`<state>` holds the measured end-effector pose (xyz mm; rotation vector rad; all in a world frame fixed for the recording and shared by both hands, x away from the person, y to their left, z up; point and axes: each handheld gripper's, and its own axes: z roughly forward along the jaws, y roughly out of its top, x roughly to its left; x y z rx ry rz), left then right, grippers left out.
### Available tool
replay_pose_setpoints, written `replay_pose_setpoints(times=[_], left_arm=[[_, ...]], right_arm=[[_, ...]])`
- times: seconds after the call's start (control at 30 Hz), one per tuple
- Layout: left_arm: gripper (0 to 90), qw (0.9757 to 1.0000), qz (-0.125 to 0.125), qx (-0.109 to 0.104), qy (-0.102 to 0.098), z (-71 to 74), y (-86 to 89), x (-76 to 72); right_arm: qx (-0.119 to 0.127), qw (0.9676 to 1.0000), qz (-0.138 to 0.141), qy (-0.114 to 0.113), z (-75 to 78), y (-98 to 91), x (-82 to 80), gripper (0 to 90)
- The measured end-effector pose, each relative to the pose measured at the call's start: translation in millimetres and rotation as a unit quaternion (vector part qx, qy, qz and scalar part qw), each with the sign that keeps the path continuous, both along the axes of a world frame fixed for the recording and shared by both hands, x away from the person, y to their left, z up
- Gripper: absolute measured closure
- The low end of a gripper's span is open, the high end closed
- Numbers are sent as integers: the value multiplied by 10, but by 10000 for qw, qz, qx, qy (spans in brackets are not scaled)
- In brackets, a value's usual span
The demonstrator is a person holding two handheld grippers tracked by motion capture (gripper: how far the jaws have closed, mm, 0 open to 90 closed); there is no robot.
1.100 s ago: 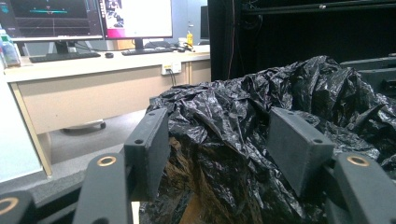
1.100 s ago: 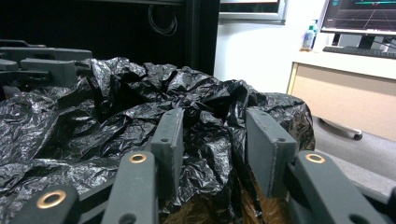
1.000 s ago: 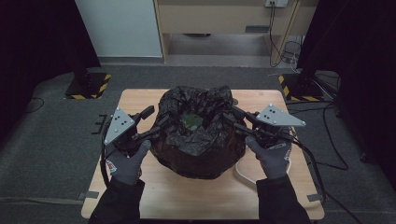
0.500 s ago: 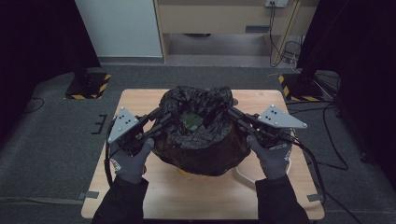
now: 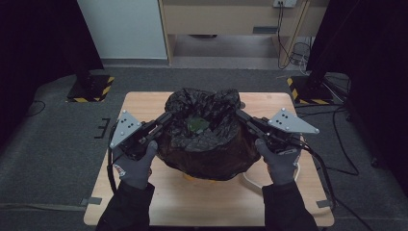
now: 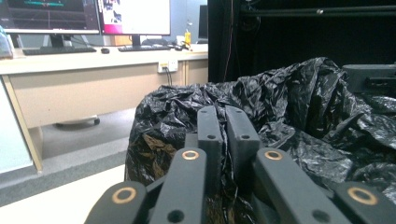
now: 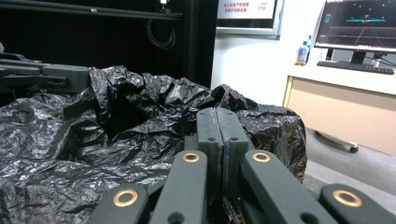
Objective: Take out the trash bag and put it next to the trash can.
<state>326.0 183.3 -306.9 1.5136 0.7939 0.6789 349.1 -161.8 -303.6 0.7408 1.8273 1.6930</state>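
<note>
A crumpled black plastic bag bulges in the middle of the wooden table. Something green lies in its open top. My left gripper is shut on the bag's left rim, and my right gripper is shut on the right rim. In the left gripper view the jaws pinch the bag film, with the right gripper across the bag. In the right gripper view the jaws meet on the bag, with the left gripper beyond it.
A white cable curls on the table by the bag's right base. A bit of orange peeks from under the bag's front. Stands with hazard-striped bases flank the table's far corners. A desk lies beyond.
Both grippers have crept slightly inward and forward with the bag's rim in them, and the bag's mouth has gathered a little.
</note>
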Motion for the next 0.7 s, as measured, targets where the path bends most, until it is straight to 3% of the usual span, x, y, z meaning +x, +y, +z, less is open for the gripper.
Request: replay_pose_setpoints(times=[0.23,0.33,0.7], left_arm=[[888,9995,-168,-152,-204,59,-67,-76],[892,9983,-328,-317,-365,105,-127,-113],[894,9961,-631,-338,-508,203,-373,-152]], right_arm=[[117,9997,125,-164,60,-7,-11,900],[198,9992,231,-257,116,12,-23,900],[268,9968,574,-484,272,151,-54,900]])
